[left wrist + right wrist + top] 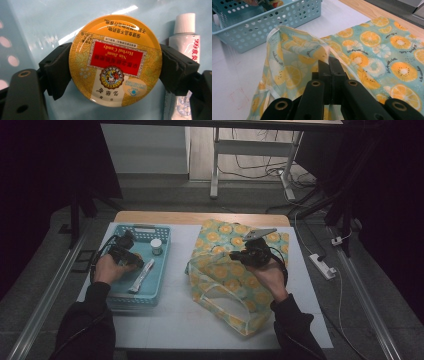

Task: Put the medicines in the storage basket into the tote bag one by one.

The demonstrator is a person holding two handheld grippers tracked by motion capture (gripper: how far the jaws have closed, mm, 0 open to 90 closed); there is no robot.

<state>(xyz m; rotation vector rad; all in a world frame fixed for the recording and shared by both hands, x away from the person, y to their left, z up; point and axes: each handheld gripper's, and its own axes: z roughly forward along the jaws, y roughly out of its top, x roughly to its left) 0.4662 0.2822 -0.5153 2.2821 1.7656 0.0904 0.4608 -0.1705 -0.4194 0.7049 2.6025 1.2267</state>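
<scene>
Two grippers were at work, and we held one in each hand. Our left gripper [115, 72] reached down into the blue basket [114, 298], and its fingers [58, 71] stood on either side of a round yellow candy tin [115, 60], both pads touching the tin's rim, so we took it as grasped. The tin lay flat on the basket floor between those fingers, label up. Just beyond the right-hand finger lay a white tube [185, 45] with a ribbed cap, and farther off in the basket stood a small white-capped jar [156, 246]. Our right gripper [333, 63] was clenched tight on the rim of the orange-print bag [387, 57], pinching a fold of cloth and lifting the mouth off the white mat [175, 270].
</scene>
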